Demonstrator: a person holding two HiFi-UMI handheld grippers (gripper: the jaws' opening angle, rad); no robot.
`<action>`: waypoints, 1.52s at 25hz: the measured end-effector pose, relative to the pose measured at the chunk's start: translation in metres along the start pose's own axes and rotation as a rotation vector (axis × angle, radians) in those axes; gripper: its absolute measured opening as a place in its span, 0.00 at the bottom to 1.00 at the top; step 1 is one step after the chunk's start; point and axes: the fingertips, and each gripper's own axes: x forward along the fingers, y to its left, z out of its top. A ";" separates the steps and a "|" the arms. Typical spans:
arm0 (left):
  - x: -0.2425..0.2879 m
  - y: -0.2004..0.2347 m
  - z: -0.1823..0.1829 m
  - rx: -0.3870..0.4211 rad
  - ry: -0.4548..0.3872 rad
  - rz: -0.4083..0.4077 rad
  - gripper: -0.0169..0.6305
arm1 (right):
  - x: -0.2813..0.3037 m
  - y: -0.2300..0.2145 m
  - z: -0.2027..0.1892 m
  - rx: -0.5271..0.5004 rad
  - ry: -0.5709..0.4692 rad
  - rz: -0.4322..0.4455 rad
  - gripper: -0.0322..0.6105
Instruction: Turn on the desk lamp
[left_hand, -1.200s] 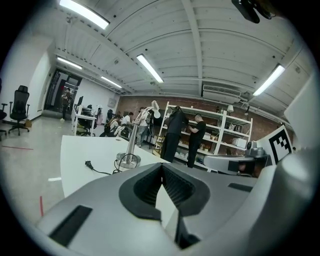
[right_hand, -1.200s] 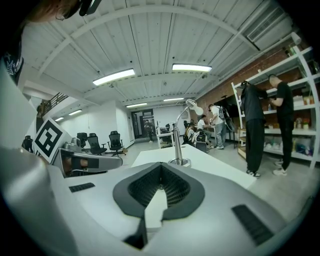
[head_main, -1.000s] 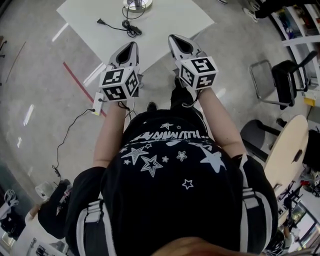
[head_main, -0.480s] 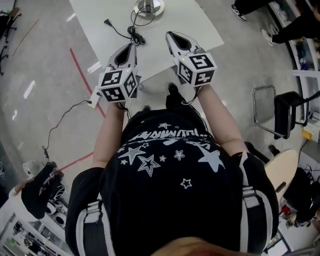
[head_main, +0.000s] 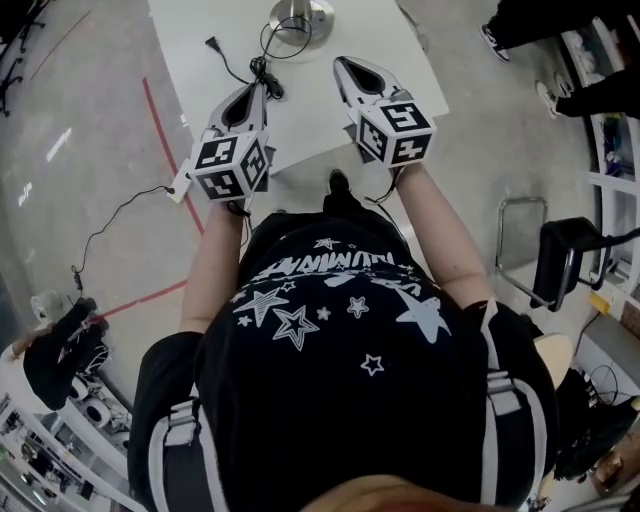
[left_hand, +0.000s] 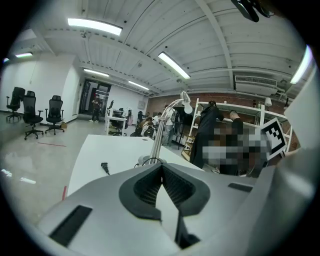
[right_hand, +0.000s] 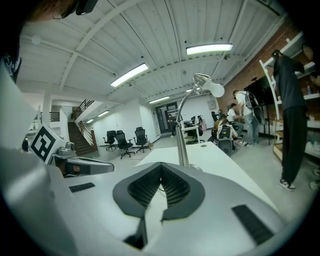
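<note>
At the near edge of a white table (head_main: 330, 110) in an open-plan office, a person holds the left gripper (head_main: 258, 92) with its jaws pressed together on nothing, the tips near a coiled black power cord (head_main: 262, 68). The desk lamp (head_main: 300, 14) stands farther in on the table, ahead of and between both tools. The right gripper (head_main: 343, 68), likewise closed and empty, points over the tabletop.
</note>
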 end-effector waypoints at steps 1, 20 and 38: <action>0.001 0.002 0.001 -0.004 -0.002 0.017 0.04 | 0.005 -0.001 0.002 -0.001 0.002 0.017 0.06; 0.004 0.006 -0.029 -0.112 0.009 0.314 0.04 | 0.051 -0.002 -0.013 -0.059 0.100 0.325 0.05; 0.034 0.024 -0.098 -0.183 0.174 0.300 0.12 | 0.090 0.001 -0.054 -0.070 0.222 0.339 0.05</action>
